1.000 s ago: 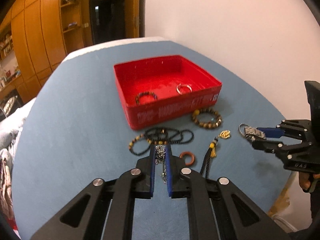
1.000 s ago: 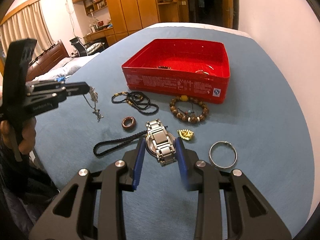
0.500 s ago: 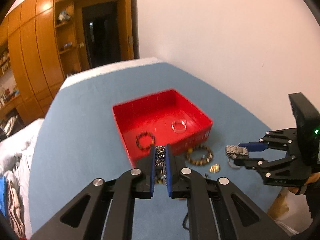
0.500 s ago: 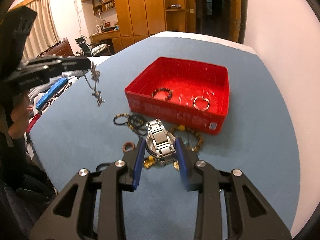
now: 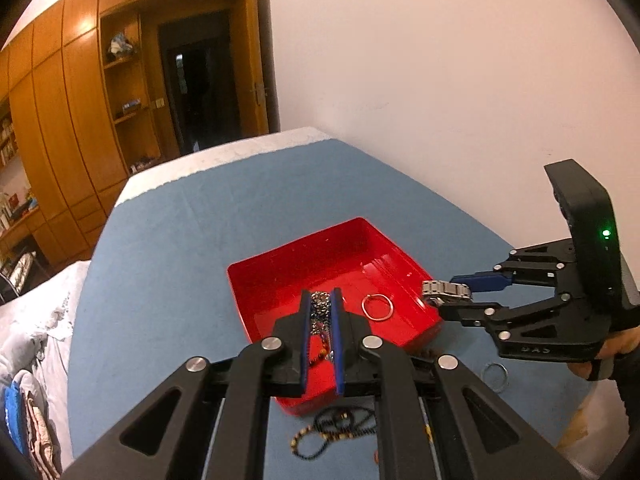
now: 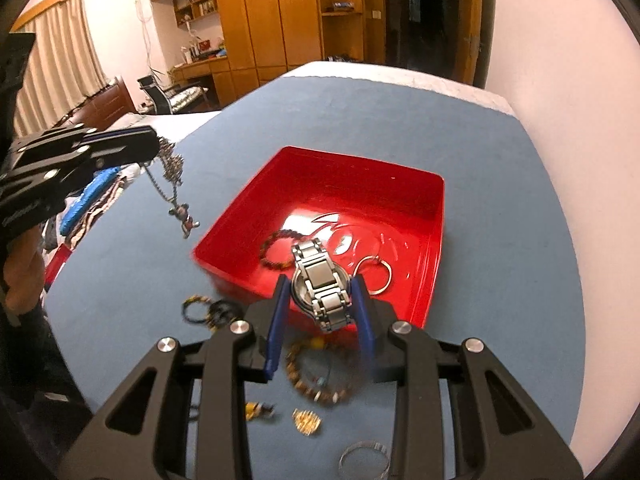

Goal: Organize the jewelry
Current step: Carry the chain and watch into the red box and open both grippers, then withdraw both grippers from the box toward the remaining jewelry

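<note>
Far half of the red tray point(image 6: 436, 208) lies bare, wide enough for a claw to drop in. Nearer, a beaded bracelet point(image 6: 276, 250) and silver ring point(image 6: 374, 274) crowd its floor. Loose beads point(image 6: 316, 380) and a pendant point(image 6: 306, 420) clutter the worktop point(image 6: 500, 280) in front; its far side lies free.

1. The left wrist fisheye sits behind the left hand-held gripper point(image 5: 322, 312), looking steeply down along its fingers at the red tray point(image 5: 256, 316) on the blue worktop point(image 5: 168, 280), with a white wall and wooden wardrobes beyond.
2. The right wrist fisheye looks down past the right hand-held gripper point(image 6: 320, 300) from the tray's point(image 6: 438, 216) other near corner, close above it.
3. Both views share the tray, the metal ring point(image 5: 377, 307) point(image 6: 374, 274) inside it, and each other's gripper at the frame edge.
</note>
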Motion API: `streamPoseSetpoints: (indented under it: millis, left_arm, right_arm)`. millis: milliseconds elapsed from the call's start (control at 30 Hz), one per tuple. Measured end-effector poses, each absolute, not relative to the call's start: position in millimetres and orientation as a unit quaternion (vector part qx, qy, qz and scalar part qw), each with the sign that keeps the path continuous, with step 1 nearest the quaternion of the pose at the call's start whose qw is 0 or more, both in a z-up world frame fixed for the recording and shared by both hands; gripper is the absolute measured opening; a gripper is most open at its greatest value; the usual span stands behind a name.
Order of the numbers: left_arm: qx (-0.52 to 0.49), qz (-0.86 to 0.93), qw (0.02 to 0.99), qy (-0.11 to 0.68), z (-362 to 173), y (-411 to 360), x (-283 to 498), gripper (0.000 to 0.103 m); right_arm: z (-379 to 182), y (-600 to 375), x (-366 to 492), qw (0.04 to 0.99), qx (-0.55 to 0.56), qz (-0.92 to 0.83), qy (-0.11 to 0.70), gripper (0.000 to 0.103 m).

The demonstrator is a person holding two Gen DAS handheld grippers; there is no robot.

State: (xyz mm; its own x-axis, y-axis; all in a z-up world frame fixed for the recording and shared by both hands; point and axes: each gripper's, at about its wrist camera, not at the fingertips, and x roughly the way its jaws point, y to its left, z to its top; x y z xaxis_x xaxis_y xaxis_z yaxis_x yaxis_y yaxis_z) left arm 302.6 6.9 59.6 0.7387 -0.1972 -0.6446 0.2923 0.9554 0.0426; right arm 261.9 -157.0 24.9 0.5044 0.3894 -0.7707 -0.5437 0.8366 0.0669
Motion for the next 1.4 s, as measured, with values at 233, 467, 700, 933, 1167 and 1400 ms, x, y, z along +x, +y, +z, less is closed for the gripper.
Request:
streamPoseSetpoints:
  millis: [233, 467, 700, 933, 1167, 1400]
  left_arm:
    - [0.044, -0.126, 0.914, 0.384, 8.8, 16.1, 361.5, 0.009]
    - [0.035, -0.116, 0.895, 0.429, -46.9, 21.8, 396.6, 0.009]
    - [0.04, -0.116, 0.885, 0.449, -75.6, 19.2, 405.2, 0.009]
    - [0.045, -0.111, 0.885, 0.45, -83.0, 18.3, 402.6, 0.018]
    - [0.044, -0.108, 0.898, 0.424, -57.9, 25.7, 368.2, 0.031]
    - [0.052, -0.119, 0.918, 0.375, -28.7, 31.0, 291.3, 0.064]
  right_arm:
    - [-24.4, -145.3, 321.5, 0.846, -0.084, 0.25, 0.464, 0.03]
    - [-59.2, -140.6, 347.7, 0.833, -0.097, 0.233, 0.493, 0.03]
    - [-70.1, -135.1, 353.9, 0.826, -0.122, 0.224, 0.502, 0.031]
    - [-64.8, -132.3, 347.0, 0.83, -0.13, 0.228, 0.492, 0.032]
    - [-28.8, -154.3, 317.1, 0.854, -0.101, 0.234, 0.454, 0.032]
    - [6.6, -191.4, 244.1, 0.886, -0.066, 0.231, 0.398, 0.05]
